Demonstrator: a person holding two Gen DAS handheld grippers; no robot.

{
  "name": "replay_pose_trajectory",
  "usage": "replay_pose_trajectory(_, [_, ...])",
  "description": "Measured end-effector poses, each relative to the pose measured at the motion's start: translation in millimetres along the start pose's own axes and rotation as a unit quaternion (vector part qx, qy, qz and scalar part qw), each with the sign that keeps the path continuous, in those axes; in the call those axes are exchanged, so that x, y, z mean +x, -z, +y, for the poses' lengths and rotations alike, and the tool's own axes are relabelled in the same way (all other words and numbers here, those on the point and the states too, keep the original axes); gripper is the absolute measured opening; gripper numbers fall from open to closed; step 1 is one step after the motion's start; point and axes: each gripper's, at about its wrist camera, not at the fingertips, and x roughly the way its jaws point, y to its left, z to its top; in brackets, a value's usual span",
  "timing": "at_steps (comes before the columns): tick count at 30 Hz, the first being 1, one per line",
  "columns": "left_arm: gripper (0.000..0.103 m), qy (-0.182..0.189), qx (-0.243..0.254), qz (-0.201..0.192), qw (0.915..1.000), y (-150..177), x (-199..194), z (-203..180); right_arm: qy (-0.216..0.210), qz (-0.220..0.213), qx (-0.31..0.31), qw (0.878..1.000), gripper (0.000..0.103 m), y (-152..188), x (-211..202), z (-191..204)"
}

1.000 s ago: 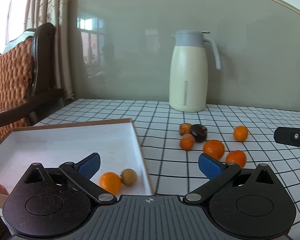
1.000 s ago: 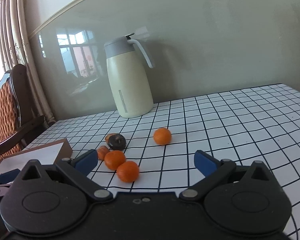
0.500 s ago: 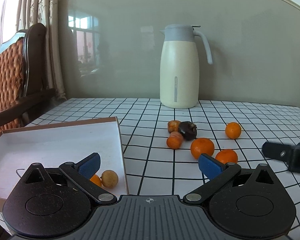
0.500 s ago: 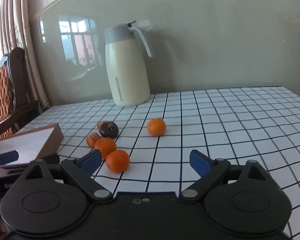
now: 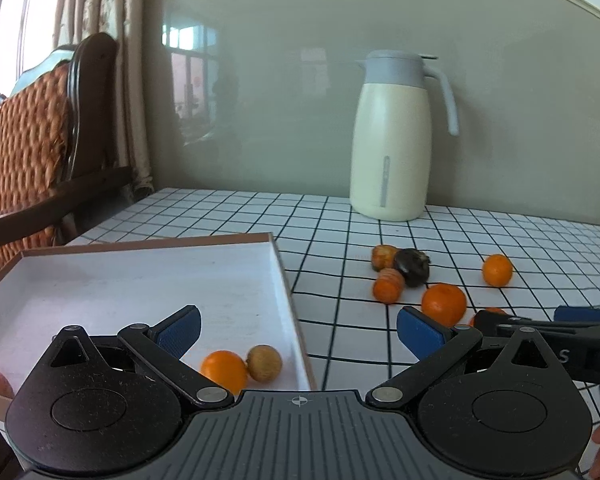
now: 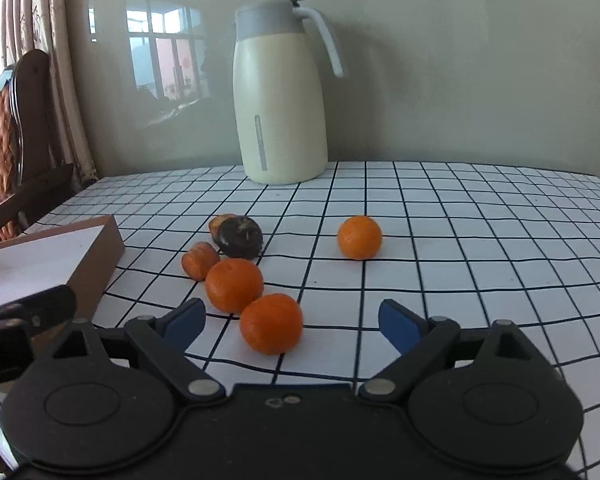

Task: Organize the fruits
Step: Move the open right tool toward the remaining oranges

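A white tray with a brown rim (image 5: 284, 272) lies on the left and holds an orange (image 5: 224, 370) and a small brown fruit (image 5: 264, 362). My left gripper (image 5: 298, 330) hovers open over the tray's near right corner, holding nothing. Loose fruit lies on the checked tablecloth: a near orange (image 6: 271, 329), a second orange (image 6: 234, 285), a small orange fruit (image 6: 199, 260), a dark fruit (image 6: 240, 237) and a lone orange (image 6: 359, 237). My right gripper (image 6: 292, 322) is open, and the near orange sits between its fingers, closer to the left one, with neither pad touching it.
A cream jug with a grey lid (image 6: 280, 92) stands at the back by the wall. A wicker chair (image 5: 24, 136) is beside the table on the left. The right gripper (image 5: 540, 318) shows low on the right in the left wrist view.
My right gripper has moved forward and down to the fruit cluster, so the near orange now lies between its fingers, and its jaws have narrowed a little. The left gripper has hardly moved.
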Motion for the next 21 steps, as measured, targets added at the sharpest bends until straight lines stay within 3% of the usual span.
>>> replay_pose_trajectory(10, [0.103,0.005,-0.008,0.006,0.9999,0,4,0,0.066,0.016,-0.05,0.996,0.089,1,16,7])
replay_pose_trajectory(13, [0.103,0.009,-0.005,0.006,0.9999,1,5,-4,0.079,0.001,-0.032,0.996,0.092,-1,10,-6])
replay_pose_trajectory(17, [0.103,0.012,0.0,0.008,0.9999,2,6,-10,0.128,-0.024,-0.009,0.991,0.092,-4,-4,-30])
replay_pose_trajectory(21, [0.103,0.015,0.004,0.01,0.9998,4,6,-16,0.138,-0.029,0.056,0.988,0.092,-5,-18,-67])
